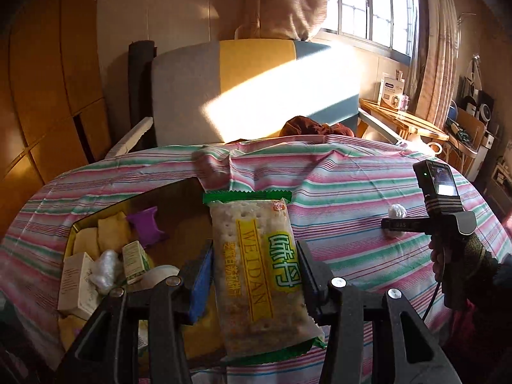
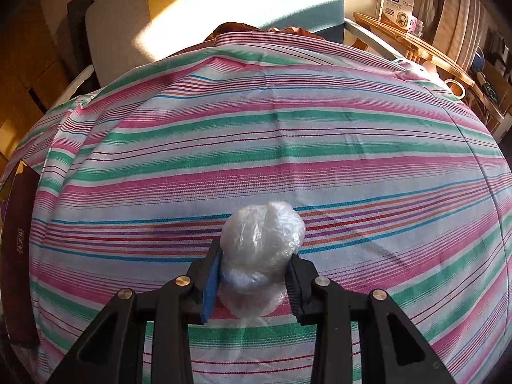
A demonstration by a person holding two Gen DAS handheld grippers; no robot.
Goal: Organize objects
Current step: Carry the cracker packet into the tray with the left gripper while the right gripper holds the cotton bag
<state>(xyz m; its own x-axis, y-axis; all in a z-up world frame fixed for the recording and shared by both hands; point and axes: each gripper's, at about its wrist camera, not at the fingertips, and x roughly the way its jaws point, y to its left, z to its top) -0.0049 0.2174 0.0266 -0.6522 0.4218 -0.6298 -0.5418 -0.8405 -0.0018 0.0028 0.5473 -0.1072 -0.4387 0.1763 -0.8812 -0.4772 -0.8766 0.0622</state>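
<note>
My left gripper point(image 1: 254, 275) is shut on a long cracker packet point(image 1: 256, 268) with green ends and a yellow label, held above the striped cloth beside an open box point(image 1: 179, 220). The box holds yellow pouches, a purple piece point(image 1: 145, 225), small white cartons point(image 1: 78, 283) and a wad of clear plastic. My right gripper point(image 2: 252, 275) is shut on a crumpled ball of clear plastic wrap point(image 2: 262, 240), low over the striped cloth point(image 2: 288, 128). In the left wrist view the right gripper point(image 1: 388, 225) shows at the right, with the plastic ball point(image 1: 396, 212) at its tips.
A striped cloth point(image 1: 336, 192) covers the table. Behind it stand a grey, yellow and blue cushioned seat point(image 1: 243, 89) and a brown garment point(image 1: 307, 126). A wooden side table point(image 1: 403, 121) with a white carton stands at the right, below a window.
</note>
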